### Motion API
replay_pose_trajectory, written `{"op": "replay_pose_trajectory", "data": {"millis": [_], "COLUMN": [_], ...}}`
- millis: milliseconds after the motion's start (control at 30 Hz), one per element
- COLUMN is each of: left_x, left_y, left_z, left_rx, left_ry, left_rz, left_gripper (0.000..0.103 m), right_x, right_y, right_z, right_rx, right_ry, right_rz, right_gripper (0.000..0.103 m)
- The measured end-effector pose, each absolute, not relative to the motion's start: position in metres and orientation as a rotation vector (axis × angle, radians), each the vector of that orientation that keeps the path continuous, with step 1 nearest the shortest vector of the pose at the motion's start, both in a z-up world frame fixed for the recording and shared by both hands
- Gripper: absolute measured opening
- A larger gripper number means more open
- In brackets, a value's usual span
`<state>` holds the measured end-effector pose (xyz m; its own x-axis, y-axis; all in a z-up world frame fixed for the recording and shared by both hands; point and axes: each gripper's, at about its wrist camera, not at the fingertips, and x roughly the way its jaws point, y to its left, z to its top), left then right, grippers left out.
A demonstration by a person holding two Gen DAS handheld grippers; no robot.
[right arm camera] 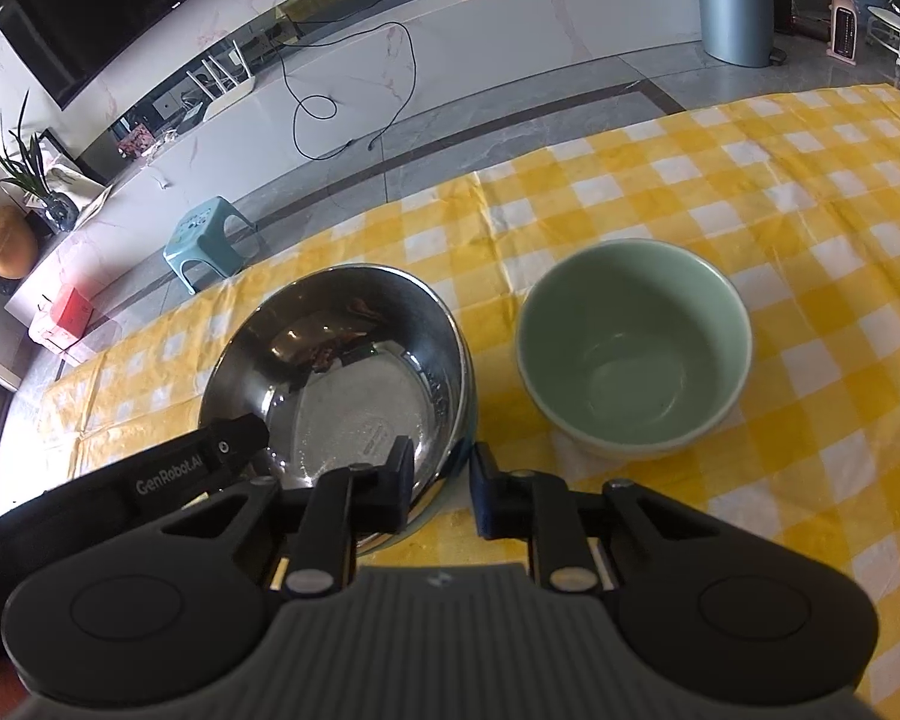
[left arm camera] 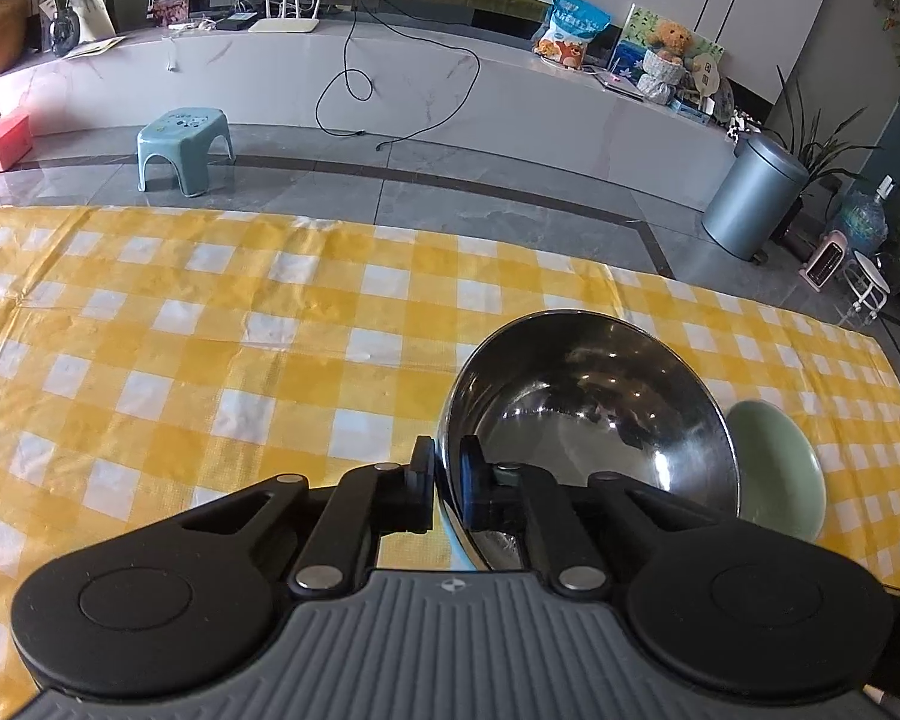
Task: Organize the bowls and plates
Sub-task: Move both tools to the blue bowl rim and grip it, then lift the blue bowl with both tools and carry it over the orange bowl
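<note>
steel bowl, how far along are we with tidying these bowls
Done: nothing visibly yet; the steel bowl and the green bowl sit side by side, apart, on the checked cloth. In hand: the left gripper is shut on the steel bowl's rim; the right gripper straddles the same rim, grip unclear. Left: bringing the bowls together.
</note>
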<state>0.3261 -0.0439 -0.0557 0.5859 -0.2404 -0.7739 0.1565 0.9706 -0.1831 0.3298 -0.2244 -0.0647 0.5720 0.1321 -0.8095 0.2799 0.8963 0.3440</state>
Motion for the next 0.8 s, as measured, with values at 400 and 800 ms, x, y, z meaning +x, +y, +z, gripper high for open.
{"op": "replay_pose_trajectory", "data": {"millis": [400,800], "left_x": [0.261,0.164], "left_y": [-0.018,0.001], "left_z": [-0.009,0.035], "left_rx": [-0.120,-0.157], "left_ry": [0.882,0.802], "left_rz": [-0.227,-0.223], "left_gripper": [0.009,0.011], "right_x": [0.268,0.167], "right_y": [-0.216,-0.214], "right_z": [-0.017,0.027], "right_rx": [0.485,0.554], "right_ry": [0.919,0.849], "right_rz": [-0.023,0.019], "right_gripper": [0.015,0.010]}}
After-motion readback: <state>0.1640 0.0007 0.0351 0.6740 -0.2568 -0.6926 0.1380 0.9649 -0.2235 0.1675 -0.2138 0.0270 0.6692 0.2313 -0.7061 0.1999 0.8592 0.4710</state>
